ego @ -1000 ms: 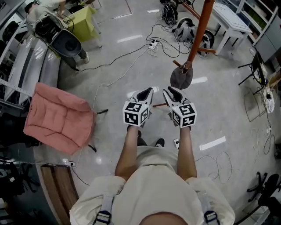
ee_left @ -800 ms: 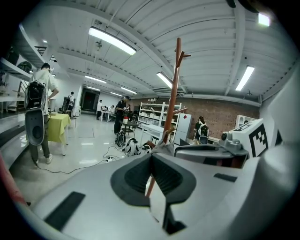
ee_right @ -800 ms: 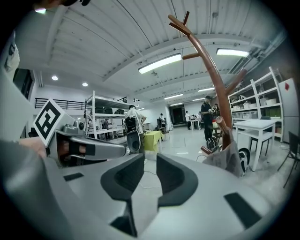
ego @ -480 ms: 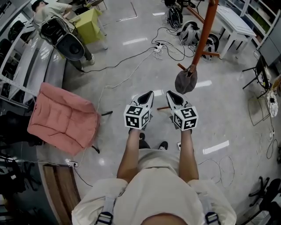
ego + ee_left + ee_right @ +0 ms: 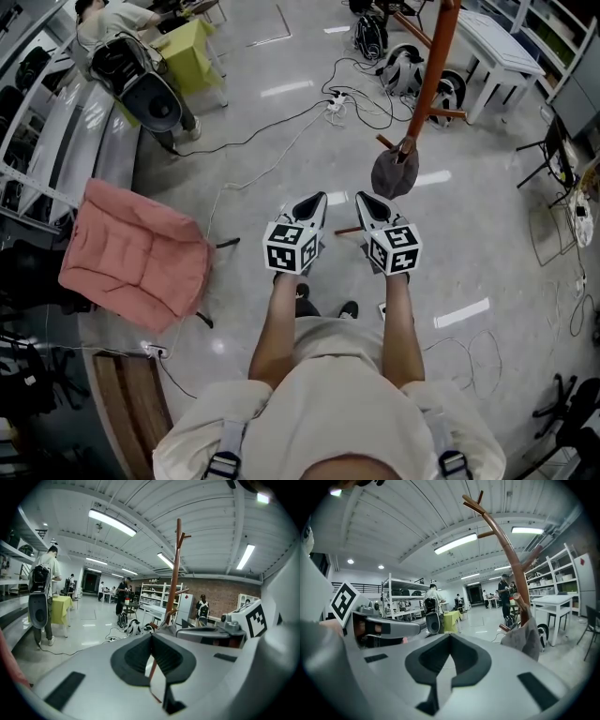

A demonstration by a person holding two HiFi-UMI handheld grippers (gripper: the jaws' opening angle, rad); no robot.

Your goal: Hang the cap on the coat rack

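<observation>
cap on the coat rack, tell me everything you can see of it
The cap is grey and looks like soft, limp fabric. It hangs from a low, slanting peg of the reddish-brown coat rack, slumped into a crumpled pouch below the peg's rounded tip, which pokes out above it. It hangs clear of the floor, and only the peg touches it. No brim, logo or strap can be made out.

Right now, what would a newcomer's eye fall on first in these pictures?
The orange coat rack ahead, a grey cap hanging on a low peg. Below it, the left gripper and right gripper, marker cubes up, jaws shut and empty; the right's have just closed. A pink padded chair sits at left.
</observation>
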